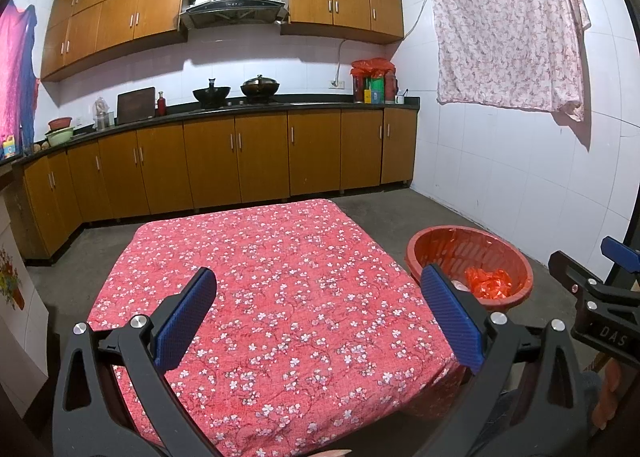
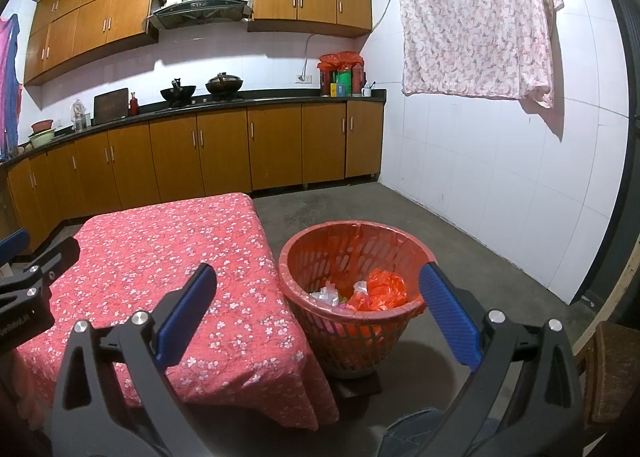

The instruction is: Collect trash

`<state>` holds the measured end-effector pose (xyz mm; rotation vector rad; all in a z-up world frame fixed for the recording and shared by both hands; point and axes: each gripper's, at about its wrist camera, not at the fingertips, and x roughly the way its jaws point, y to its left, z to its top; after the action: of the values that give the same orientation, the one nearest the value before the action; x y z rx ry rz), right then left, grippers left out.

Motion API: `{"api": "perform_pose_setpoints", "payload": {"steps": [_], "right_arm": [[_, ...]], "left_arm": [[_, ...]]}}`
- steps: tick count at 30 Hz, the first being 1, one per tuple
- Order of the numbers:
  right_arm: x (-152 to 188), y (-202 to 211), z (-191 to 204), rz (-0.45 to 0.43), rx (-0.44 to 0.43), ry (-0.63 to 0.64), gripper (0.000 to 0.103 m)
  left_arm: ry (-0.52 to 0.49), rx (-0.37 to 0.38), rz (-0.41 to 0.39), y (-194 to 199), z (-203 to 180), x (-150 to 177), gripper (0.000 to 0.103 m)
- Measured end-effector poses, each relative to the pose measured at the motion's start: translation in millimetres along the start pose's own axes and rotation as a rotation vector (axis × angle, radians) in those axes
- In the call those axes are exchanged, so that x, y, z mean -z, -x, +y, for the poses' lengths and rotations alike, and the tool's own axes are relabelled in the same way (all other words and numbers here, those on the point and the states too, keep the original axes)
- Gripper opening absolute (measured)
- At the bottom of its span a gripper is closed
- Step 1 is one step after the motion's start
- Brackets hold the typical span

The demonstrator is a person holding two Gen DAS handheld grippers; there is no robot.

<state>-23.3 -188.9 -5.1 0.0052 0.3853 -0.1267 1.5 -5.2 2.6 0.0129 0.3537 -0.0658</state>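
While both grippers hang in the air with nothing in them, the red basket (image 2: 352,293) sits on the floor just beside the low worktop (image 2: 172,269); the worktop wears a red cloth with small white flowers. The left gripper (image 1: 318,315) has its blue fingers (image 1: 188,321) spread wide apart over the cloth; the basket (image 1: 468,257) lies ahead of it and to its right, past the worktop's edge. The right gripper (image 2: 318,313) is spread wide too; the basket is right in front of it, between its two fingers, and the worktop is off to its left.

Inside the basket is a thin red bag liner (image 2: 356,241) pulled over the rim; at the bottom lies a crumpled orange-red plastic bag (image 2: 384,289); next to that is some clear and white plastic trash (image 2: 330,293); a bit of pink shows under it, but what it is cannot be told.

Far ahead of both grippers a long kitchen counter (image 2: 280,97) holds two dark woks (image 2: 178,93) and a red bowl stacked in a green bowl (image 2: 42,133).
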Motion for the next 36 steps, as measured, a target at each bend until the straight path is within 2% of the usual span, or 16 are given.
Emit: {"api": "perform_pose_setpoints", "payload": {"steps": [36], "right_arm": [[1.6,-1.9,0.7,0.004,-0.002,-0.002,0.099]], "left_arm": [[-0.001,0.005,0.015,-3.7,-3.9,5.9,0.101]]}}
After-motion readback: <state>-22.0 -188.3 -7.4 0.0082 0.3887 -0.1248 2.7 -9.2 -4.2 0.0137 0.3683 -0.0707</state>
